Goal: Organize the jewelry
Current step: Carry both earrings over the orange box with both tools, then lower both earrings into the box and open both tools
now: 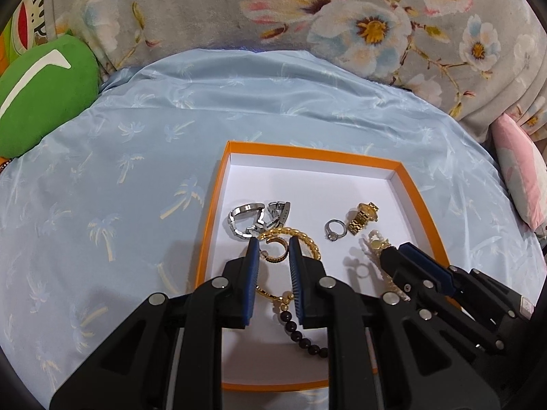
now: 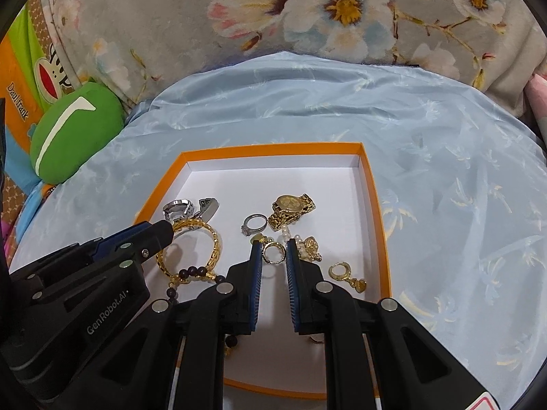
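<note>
An orange-rimmed white box (image 1: pixel 307 152) (image 2: pixel 273 148) lies on the blue sheet and holds the jewelry. My left gripper (image 1: pixel 273 242) hovers over its left side, shut on a small open gold ring (image 1: pixel 275 251), above a twisted gold bangle (image 1: pixel 305 235) (image 2: pixel 216 239). My right gripper (image 2: pixel 274 242) is shut on a round gold ring (image 2: pixel 273 253) over the pearl piece (image 2: pixel 301 246). In the box lie a silver watch (image 1: pixel 246 217), a gold watch (image 2: pixel 290 206), a silver ring (image 2: pixel 254 223), a dark bead bracelet (image 1: pixel 301 336) and a gold earring (image 2: pixel 338 270).
A green cushion (image 1: pixel 41 102) (image 2: pixel 75 133) lies at the far left. A grey floral blanket (image 1: pixel 342 17) rises behind the sheet, and a pink pillow (image 1: pixel 519 184) sits at the right. Blue palm-print sheet (image 1: pixel 119 188) surrounds the box.
</note>
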The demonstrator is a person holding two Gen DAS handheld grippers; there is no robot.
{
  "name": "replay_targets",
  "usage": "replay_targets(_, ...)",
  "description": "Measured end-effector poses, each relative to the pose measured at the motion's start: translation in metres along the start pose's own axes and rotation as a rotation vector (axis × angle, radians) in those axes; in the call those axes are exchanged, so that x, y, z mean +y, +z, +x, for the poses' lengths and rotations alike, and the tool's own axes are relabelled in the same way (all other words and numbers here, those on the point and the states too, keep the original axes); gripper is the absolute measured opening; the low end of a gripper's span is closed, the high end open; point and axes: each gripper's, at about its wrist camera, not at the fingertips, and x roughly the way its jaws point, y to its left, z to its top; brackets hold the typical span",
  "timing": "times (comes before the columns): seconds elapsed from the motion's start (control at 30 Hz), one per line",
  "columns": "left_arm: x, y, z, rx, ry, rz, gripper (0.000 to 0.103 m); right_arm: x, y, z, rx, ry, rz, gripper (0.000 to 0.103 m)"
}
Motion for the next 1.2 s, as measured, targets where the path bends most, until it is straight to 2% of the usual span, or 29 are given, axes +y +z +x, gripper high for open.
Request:
replay_targets(0.63,0.0015,-0.0040,0.0044,0.007,-0.001,-0.013,0.018,0.0012,-0.0009,0.0021,-0.013,0.005,-0.009,0.014)
replay_targets(0.83,0.0005,-0.0044,0.0048,0.001,0.013,-0.014,0.028,0.0021,-0.0003,0.0019,-0.013,0.000,-0.010,0.016)
replay_targets(1.2,0.0005,-0.0038,0.0043,0.000,0.014,-0.013,0.029,0.0013,-0.0010,0.0015,-0.012,0.000,-0.012,0.017)
